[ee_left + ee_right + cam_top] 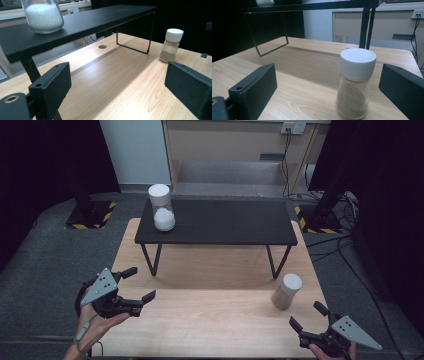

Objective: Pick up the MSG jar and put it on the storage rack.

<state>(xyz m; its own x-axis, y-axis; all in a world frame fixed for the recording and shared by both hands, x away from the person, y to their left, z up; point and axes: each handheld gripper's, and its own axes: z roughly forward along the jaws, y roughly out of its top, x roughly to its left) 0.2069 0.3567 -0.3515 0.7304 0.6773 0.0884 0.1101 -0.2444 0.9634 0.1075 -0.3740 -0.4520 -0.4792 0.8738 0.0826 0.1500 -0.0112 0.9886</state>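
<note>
A clear jar of brown powder with a white lid [287, 291] [171, 45] [355, 83] stands on the wooden table [210, 320] at the right. On the left end of the low black shelf [220, 222] stands a jar of white powder [161, 207] [43, 15]. My left gripper [139, 285] [117, 87] hovers open at the table's left edge, jaws aimed right with nothing between them. My right gripper [308, 316] [328, 92] rests open at the front right corner, a little short of the brown jar, which stands ahead of its jaws.
The black shelf stands on thin wire legs [151, 260] [135, 47] over the back half of the table. A small round hole [102, 46] marks the tabletop under it. Dark floor and stand bases with striped tape [92, 217] surround the table.
</note>
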